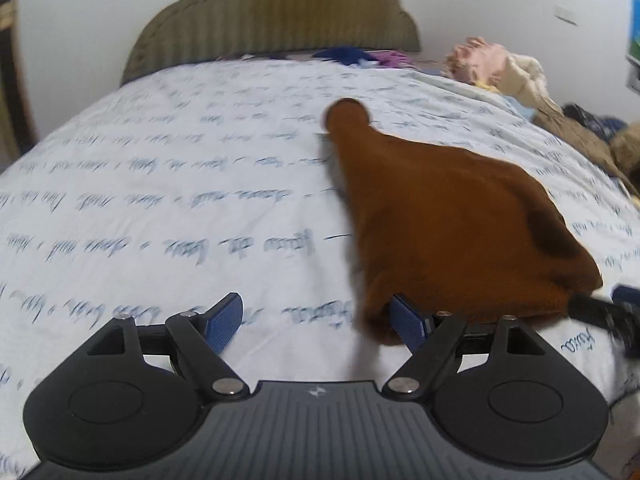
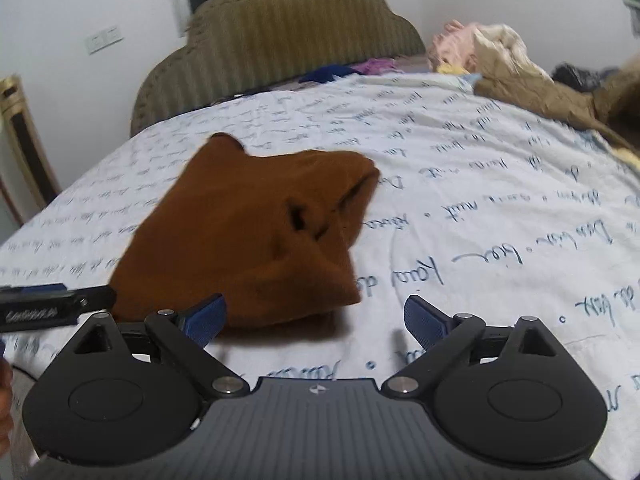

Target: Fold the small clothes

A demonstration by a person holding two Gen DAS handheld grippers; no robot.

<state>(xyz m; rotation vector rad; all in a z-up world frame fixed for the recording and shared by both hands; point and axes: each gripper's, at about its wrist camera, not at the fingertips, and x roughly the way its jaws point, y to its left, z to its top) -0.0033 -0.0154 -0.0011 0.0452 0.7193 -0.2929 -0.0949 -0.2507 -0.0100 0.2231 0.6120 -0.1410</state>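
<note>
A small brown garment (image 1: 448, 220) lies bunched on the white bedsheet (image 1: 180, 200), one narrow part stretched toward the headboard. In the left wrist view my left gripper (image 1: 320, 320) is open; its right finger (image 1: 408, 326) touches the garment's near edge, partly under it. In the right wrist view the garment (image 2: 248, 236) lies ahead and left. My right gripper (image 2: 316, 320) is open; its left finger (image 2: 204, 320) sits at the garment's near edge. Each gripper shows at the edge of the other's view.
An olive padded headboard (image 1: 276, 12) stands at the far end of the bed. A pile of pink, cream and tan clothes (image 2: 512, 64) lies at the far right. Blue and purple clothes (image 1: 360, 56) lie by the headboard. The sheet (image 2: 500, 208) has blue script print.
</note>
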